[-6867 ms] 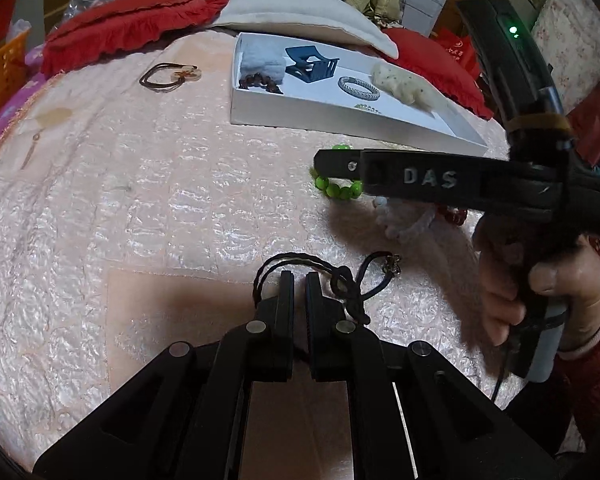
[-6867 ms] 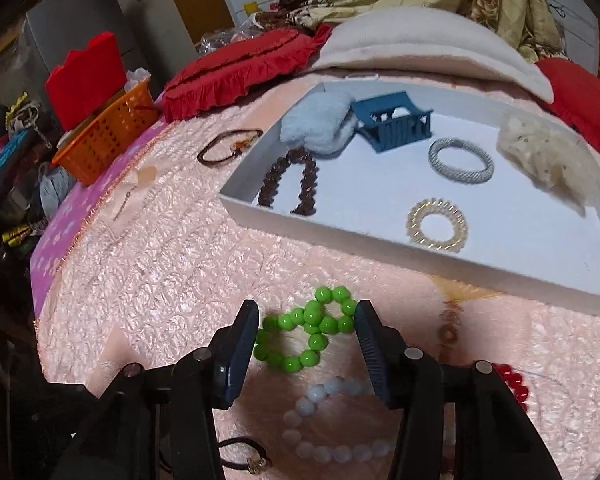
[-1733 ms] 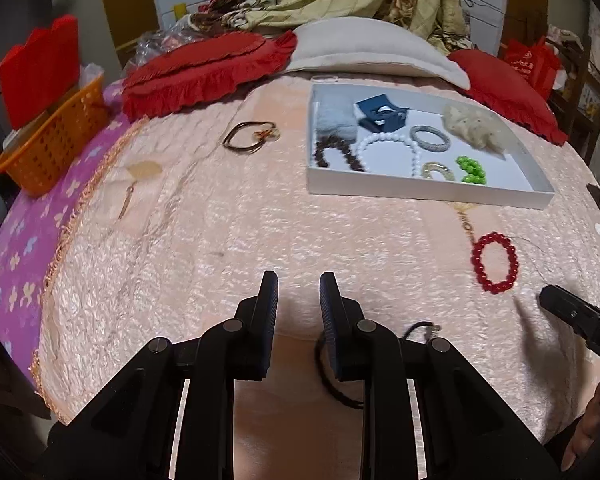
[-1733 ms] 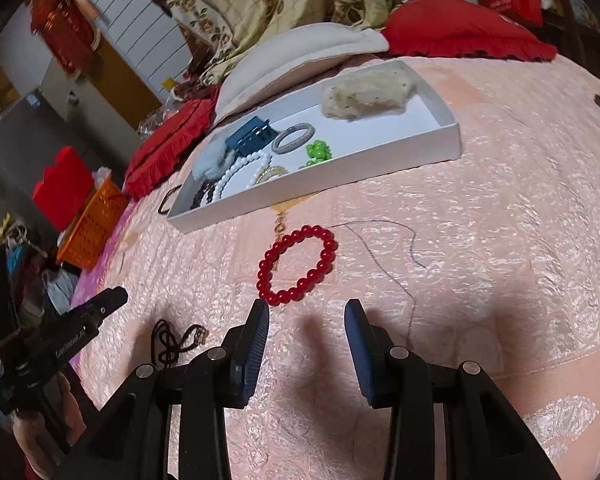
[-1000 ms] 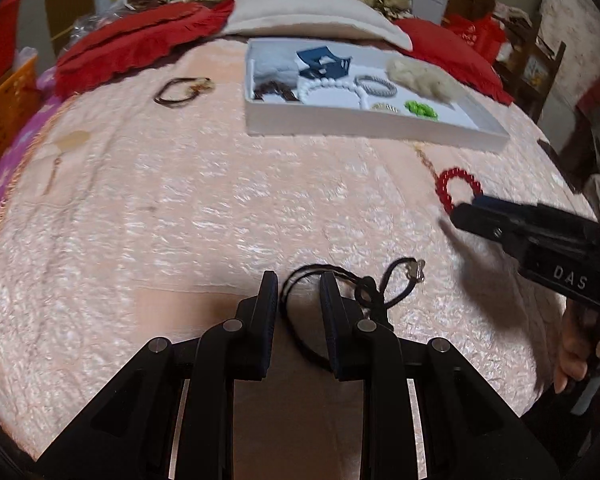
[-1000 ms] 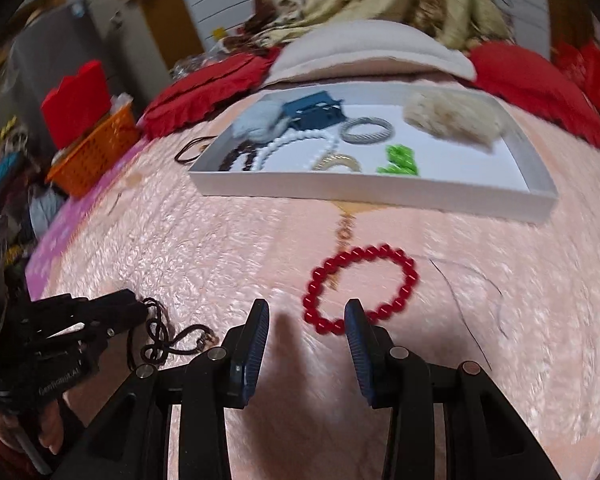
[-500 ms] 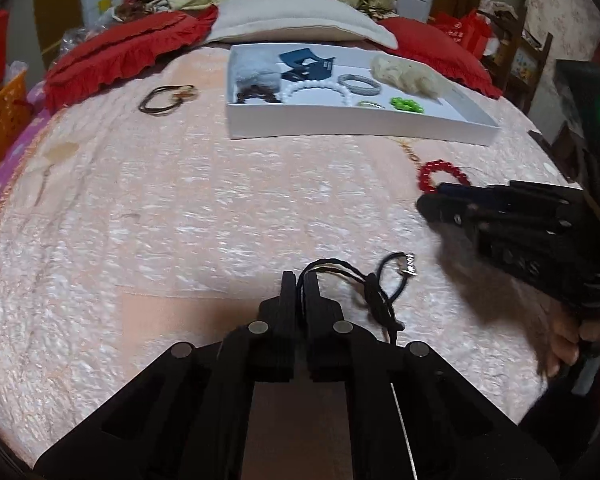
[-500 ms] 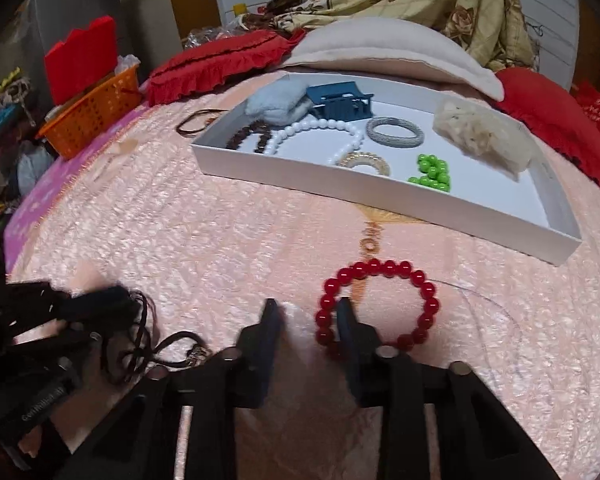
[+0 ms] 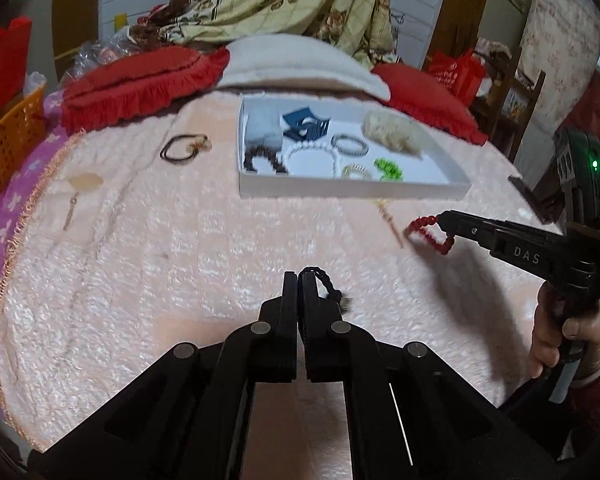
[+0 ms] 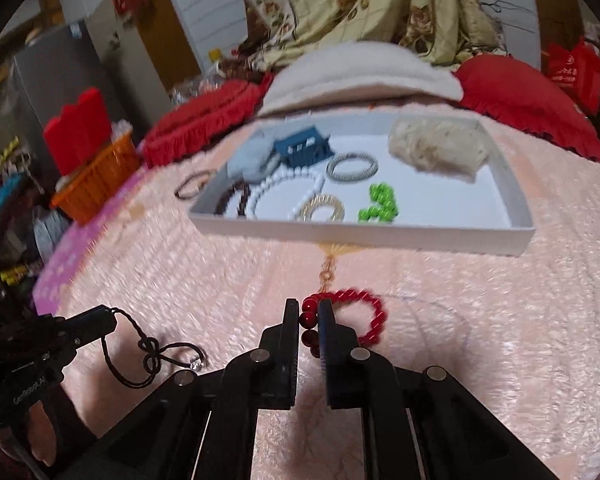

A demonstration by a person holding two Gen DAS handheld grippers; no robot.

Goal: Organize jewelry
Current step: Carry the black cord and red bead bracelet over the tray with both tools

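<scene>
Quick count: two claws, one white tray (image 10: pixel 364 236), and inside it one white bead string (image 10: pixel 284 190), one green bead bracelet (image 10: pixel 378 204), one gold ring-shaped bracelet (image 10: pixel 324 208), one silver bangle (image 10: pixel 352 166), one dark bead bracelet (image 9: pixel 262 158), one blue box (image 10: pixel 302 148), one grey cloth (image 10: pixel 248 160) and one fluffy cream puff (image 10: pixel 436 146).

Outside the tray on the pink bed cover (image 9: pixel 180 240) there's one brown cord bracelet (image 9: pixel 184 146) off to the tray's left.

The left claw (image 9: pixel 299 280) is clamped tight on the black cord necklace (image 9: pixel 328 286), fingers nearly touching. The right claw (image 10: pixel 309 312) is pinched narrow on the red bead bracelet (image 10: pixel 364 316), with a few beads sitting between its fingers.

The left view only shows a stub of cord past the fingers. The right view shows the whole thing: it hangs off the left claw (image 10: pixel 104 324) in a loop with a knot and a small metal clasp. The left view shows the right claw (image 9: pixel 444 220) holding the red beads (image 9: pixel 428 230) clear above the cover, with the person's hand (image 9: pixel 568 328) on the grip.

Compared to half a second ago, both pieces have come up off the cover. About a second back both claws were open over them.
</scene>
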